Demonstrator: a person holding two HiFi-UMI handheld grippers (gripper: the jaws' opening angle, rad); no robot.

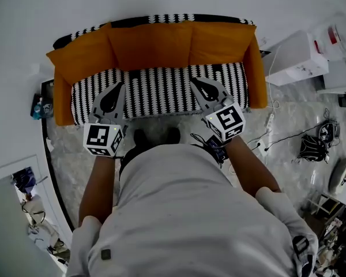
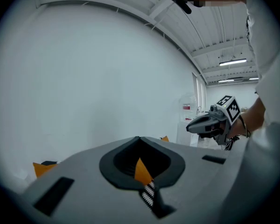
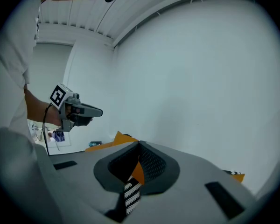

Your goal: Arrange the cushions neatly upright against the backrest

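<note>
head view: left gripper (image 1: 120, 84) and right gripper (image 1: 191, 79) closed, empty; orange cushions (image 1: 155, 44) against sofa backrest (image 1: 161, 19).

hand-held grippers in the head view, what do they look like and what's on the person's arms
Both the left hand-held gripper and the right hand-held gripper are grey and taper to a point, with a black teardrop recess on top. Each carries a white cube with black square markers. A thin black cable hangs at the right wrist. The shirt is white, short-sleeved.
</note>
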